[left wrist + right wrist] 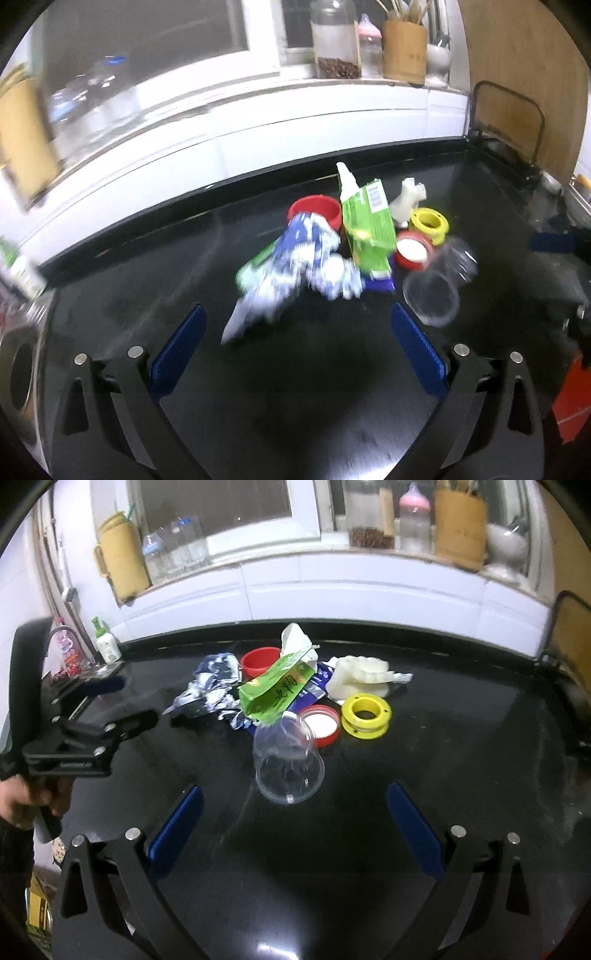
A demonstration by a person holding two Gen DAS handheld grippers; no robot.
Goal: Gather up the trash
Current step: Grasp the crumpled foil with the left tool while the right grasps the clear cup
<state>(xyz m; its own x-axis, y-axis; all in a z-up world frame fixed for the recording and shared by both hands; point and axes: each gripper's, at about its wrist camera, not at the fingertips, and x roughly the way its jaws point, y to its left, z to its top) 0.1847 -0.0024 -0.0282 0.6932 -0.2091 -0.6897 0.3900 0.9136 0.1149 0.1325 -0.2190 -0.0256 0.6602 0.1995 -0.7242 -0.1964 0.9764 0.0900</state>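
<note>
A heap of trash lies on the black counter point(461, 760). It holds a crumpled blue-and-white wrapper point(295, 266) point(214, 686), a green carton point(365, 225) point(277, 690), a red cup point(316, 214) point(260, 661), a red lid point(412, 251) point(319, 723), a yellow spool point(430, 223) point(365, 710), white crumpled plastic point(360, 675) and a clear plastic cup point(439, 284) point(288, 764) on its side. My left gripper point(297, 350) point(125, 701) is open, just short of the wrapper. My right gripper point(295, 830) is open, just short of the clear cup.
A hand point(22, 805) holds the left gripper at the counter's left end. A soap bottle point(105, 642) and a tap stand at the back left. Jars, a baby bottle and a bamboo holder point(458, 528) line the windowsill. A wooden board point(517, 92) leans at the right.
</note>
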